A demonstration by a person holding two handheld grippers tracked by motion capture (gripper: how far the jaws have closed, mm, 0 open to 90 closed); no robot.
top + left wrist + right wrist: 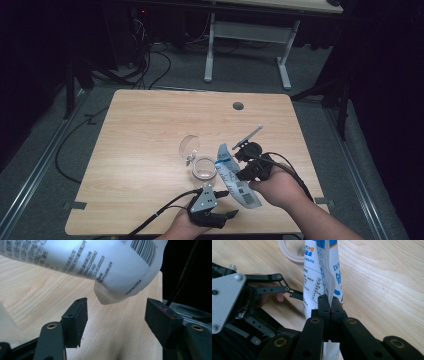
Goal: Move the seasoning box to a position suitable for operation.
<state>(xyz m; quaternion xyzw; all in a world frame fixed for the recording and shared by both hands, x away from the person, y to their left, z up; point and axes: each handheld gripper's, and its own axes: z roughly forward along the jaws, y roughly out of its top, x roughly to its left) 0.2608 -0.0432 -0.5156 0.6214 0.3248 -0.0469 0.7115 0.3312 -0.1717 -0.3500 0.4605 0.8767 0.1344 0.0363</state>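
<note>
One glass jar [204,168] with its hinged lid [189,146] open stands just beyond the left gripper [218,212], whose jaws gape wide and empty (bag corner hanging just ahead between them). One white bag [235,181] is pinched flat in the right gripper [329,305]. The table [140,130] lies bare beyond; its near edge is close.

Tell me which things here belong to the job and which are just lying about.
In the job:
white pouch, pinched by right hand-held gripper
open glass jar
left hand-held gripper, open under the pouch

Lying about:
white desk frame
floor cables
</note>
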